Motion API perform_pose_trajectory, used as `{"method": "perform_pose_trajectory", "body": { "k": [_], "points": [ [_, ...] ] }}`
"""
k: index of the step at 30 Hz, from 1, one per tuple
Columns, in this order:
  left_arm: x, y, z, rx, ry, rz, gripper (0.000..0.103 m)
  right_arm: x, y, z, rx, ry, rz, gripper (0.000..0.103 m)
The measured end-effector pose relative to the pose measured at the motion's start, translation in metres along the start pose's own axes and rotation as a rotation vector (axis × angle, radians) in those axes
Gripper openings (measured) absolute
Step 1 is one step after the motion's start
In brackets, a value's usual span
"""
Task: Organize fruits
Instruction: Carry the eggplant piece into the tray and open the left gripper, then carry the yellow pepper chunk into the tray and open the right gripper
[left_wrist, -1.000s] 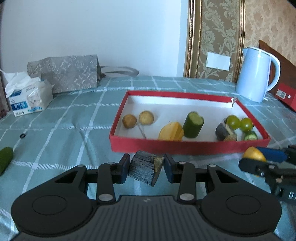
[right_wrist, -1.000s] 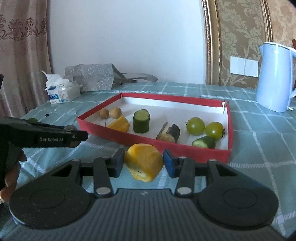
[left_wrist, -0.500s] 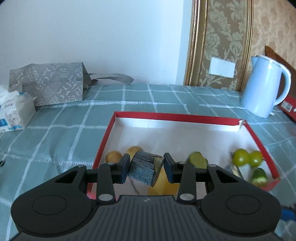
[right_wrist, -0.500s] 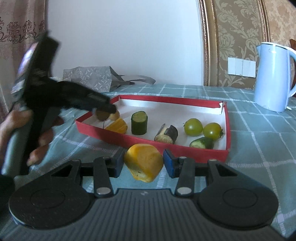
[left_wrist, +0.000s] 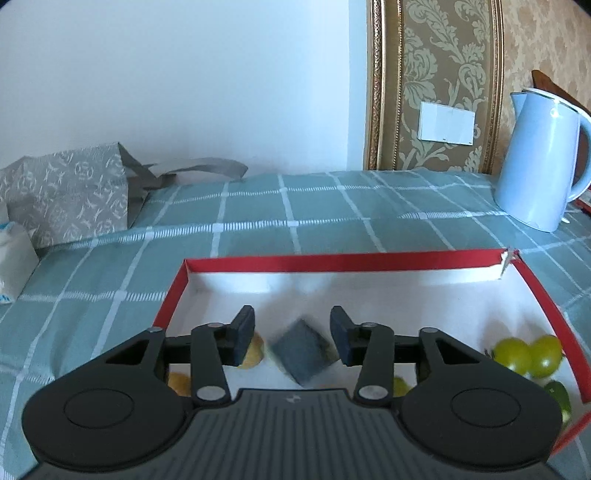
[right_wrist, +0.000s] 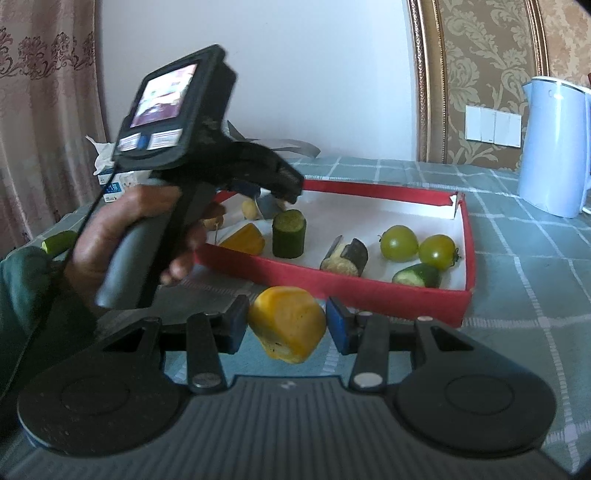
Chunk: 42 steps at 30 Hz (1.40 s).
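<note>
My left gripper (left_wrist: 291, 334) hangs over the left part of the red tray (left_wrist: 332, 260), and its jaws are opening. A dark eggplant chunk (left_wrist: 301, 354), blurred, is loose between the pads, and neither pad touches it. In the right wrist view a hand (right_wrist: 140, 229) holds the left gripper (right_wrist: 275, 194) over the tray's (right_wrist: 332, 275) far left corner. My right gripper (right_wrist: 286, 325) stays in front of the tray's near wall, shut on a yellow pepper piece (right_wrist: 286, 328).
The tray holds a cucumber stub (right_wrist: 289, 238), another eggplant piece (right_wrist: 345, 254), two green tomatoes (right_wrist: 399, 243), a cucumber end (right_wrist: 417, 275), a yellow wedge (right_wrist: 243, 238) and small tan fruits (left_wrist: 253, 354). A blue kettle (right_wrist: 554, 147) stands back right. A cucumber piece (right_wrist: 59, 240) lies far left.
The left gripper moved forward from the table in front of the tray to over its floor. Its jaws parted and the eggplant chunk came loose. The right gripper and its yellow piece kept still.
</note>
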<state>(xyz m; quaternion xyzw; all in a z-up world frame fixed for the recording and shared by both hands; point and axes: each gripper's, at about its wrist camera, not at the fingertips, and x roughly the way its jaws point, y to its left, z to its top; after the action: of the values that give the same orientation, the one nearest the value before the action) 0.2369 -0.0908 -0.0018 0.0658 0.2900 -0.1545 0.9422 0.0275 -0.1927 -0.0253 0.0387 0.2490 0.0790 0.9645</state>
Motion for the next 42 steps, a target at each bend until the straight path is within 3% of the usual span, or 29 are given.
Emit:
{"method": "perform_pose_trajectory", "body": {
  "k": [3, 8, 13, 19, 30, 39, 42],
  "points": [
    [0.006, -0.002, 0.001, 0.003, -0.014, 0.014, 0.057, 0.001, 0.001, 0.000, -0.003, 0.005, 0.005, 0.043],
    [0.001, 0.001, -0.002, -0.010, -0.042, 0.038, 0.059, 0.001, 0.001, 0.000, -0.006, 0.007, 0.006, 0.043],
    [-0.028, 0.021, -0.011, -0.087, -0.094, 0.084, 0.063, 0.001, -0.002, 0.001, -0.002, 0.001, -0.003, 0.043],
    [-0.073, 0.034, -0.039, -0.097, -0.134, 0.147, 0.069, 0.001, -0.001, -0.001, -0.011, -0.002, -0.010, 0.043],
    [-0.119, 0.034, -0.090, -0.105, -0.034, 0.081, 0.074, 0.004, 0.004, -0.007, -0.040, 0.014, -0.044, 0.043],
    [-0.114, 0.041, -0.107, -0.138, 0.087, -0.013, 0.074, 0.009, 0.002, -0.008, -0.025, 0.042, -0.066, 0.043],
    [-0.113, 0.039, -0.108, -0.132, 0.084, -0.005, 0.074, 0.011, -0.002, -0.008, -0.001, 0.051, -0.068, 0.043]
  ]
}}
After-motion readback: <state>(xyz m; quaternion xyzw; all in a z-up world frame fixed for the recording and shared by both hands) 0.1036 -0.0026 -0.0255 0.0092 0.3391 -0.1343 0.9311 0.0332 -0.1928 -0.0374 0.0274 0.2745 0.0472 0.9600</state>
